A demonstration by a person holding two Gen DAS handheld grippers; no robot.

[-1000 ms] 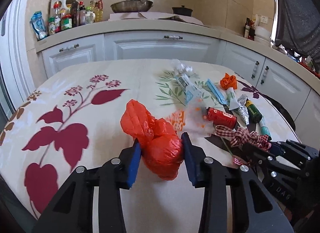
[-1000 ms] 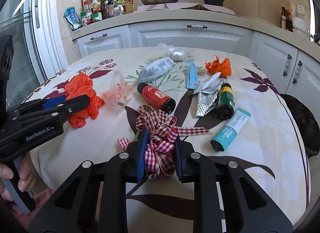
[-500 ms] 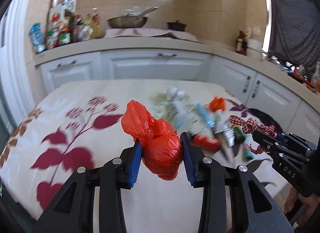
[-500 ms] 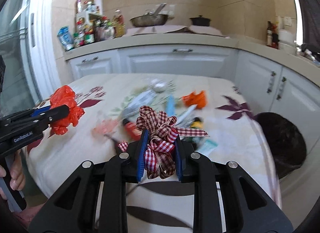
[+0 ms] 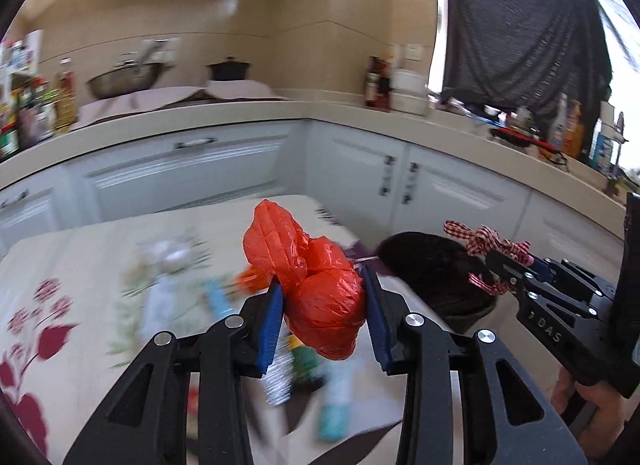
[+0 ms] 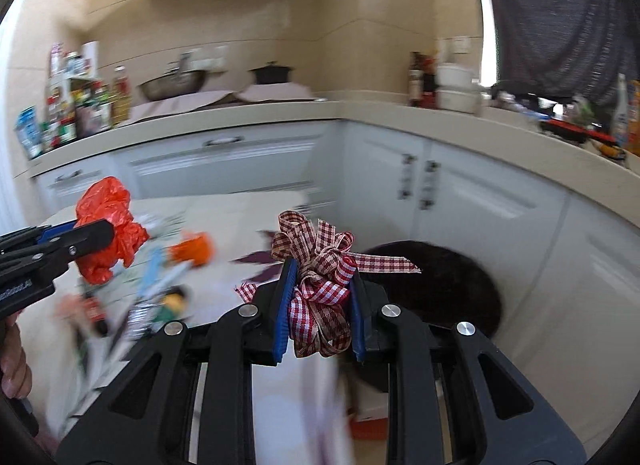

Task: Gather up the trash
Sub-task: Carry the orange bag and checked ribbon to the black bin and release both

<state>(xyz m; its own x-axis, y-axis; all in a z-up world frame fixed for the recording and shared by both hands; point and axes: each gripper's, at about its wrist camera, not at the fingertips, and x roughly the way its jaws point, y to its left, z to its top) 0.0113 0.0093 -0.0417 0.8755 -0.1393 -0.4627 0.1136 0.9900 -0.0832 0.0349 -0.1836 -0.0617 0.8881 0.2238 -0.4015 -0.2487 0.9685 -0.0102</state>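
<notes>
My left gripper [image 5: 323, 307] is shut on a crumpled red plastic bag [image 5: 320, 285] and holds it in the air above the table's right part; the bag also shows in the right wrist view [image 6: 108, 229]. My right gripper [image 6: 320, 307] is shut on a red-and-white checked ribbon bow [image 6: 320, 285], held past the table's right edge, in front of a dark bin [image 6: 444, 289]. The bow and right gripper show in the left wrist view [image 5: 492, 249], over the bin [image 5: 432, 277].
The flowered tablecloth [image 5: 72, 297] carries blurred trash: tubes, a foil wrapper, a small bottle [image 6: 172, 301], an orange scrap [image 6: 192, 249]. White cabinets [image 6: 480, 201] and a cluttered counter wrap behind and to the right.
Both grippers have lifted off the table and swung right toward the dark bin, each carrying its item. The views are motion-blurred.
</notes>
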